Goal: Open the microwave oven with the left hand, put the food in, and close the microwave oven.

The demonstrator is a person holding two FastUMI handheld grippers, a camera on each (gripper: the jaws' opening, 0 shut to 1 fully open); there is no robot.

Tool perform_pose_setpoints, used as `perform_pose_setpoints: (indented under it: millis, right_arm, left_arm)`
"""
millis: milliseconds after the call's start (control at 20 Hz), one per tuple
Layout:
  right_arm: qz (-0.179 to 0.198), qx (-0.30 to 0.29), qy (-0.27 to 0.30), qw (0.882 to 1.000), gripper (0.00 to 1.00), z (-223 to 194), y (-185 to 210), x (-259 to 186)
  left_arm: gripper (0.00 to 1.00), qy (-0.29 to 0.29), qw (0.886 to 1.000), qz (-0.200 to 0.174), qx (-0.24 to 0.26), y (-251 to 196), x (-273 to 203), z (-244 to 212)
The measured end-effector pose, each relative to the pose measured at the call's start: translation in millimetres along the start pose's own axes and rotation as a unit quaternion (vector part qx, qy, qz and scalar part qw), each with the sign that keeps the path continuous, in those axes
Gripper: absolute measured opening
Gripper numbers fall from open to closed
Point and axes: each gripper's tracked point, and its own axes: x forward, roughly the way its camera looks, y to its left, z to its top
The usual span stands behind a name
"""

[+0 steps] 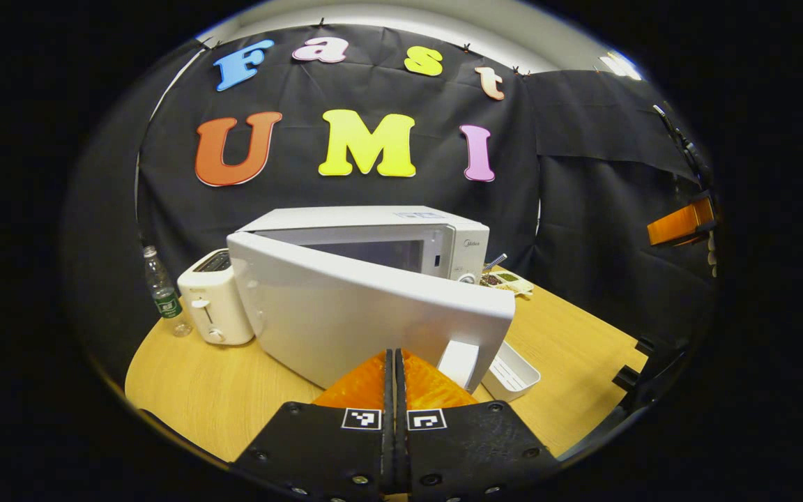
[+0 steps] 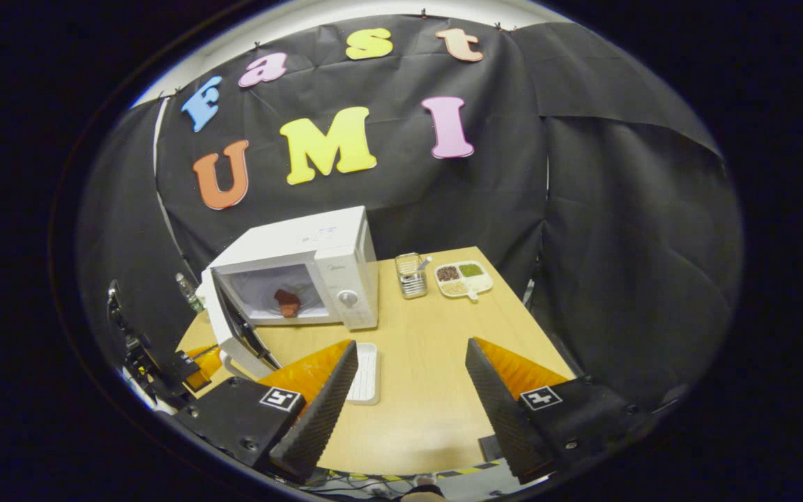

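The white microwave [image 1: 401,233] stands on the wooden table with its door [image 1: 373,314] swung partway out. In the left gripper view my left gripper [image 1: 396,354] is shut with nothing between its fingers. Its tips sit right at the door's outer face, just left of the door's handle [image 1: 459,362]. In the right gripper view a reddish-brown piece of food [image 2: 288,302] lies inside the open microwave [image 2: 318,268]. My right gripper [image 2: 408,352] is open and empty above the table, in front of the microwave. The left gripper [image 2: 196,369] is by the door [image 2: 231,328].
A white toaster [image 1: 213,300] and a water bottle [image 1: 162,289] stand left of the microwave. A shallow white tray [image 2: 365,373] lies in front of it. A utensil holder [image 2: 410,274] and a divided dish [image 2: 464,279] stand to its right.
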Motion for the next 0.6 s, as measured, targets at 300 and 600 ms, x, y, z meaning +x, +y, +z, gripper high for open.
perform_pose_setpoints:
  millis: [300,600]
  right_arm:
    - [0.007,-0.022,0.001,1.000,0.99,32,-29,45]
    - [0.026,-0.032,0.016,0.999,0.99,43,-34,72]
  left_arm:
    - [0.00,0.000,1.000,0.001,-0.003,-25,60,14]
    - [0.00,-0.001,1.000,0.010,-0.019,-31,114,30]
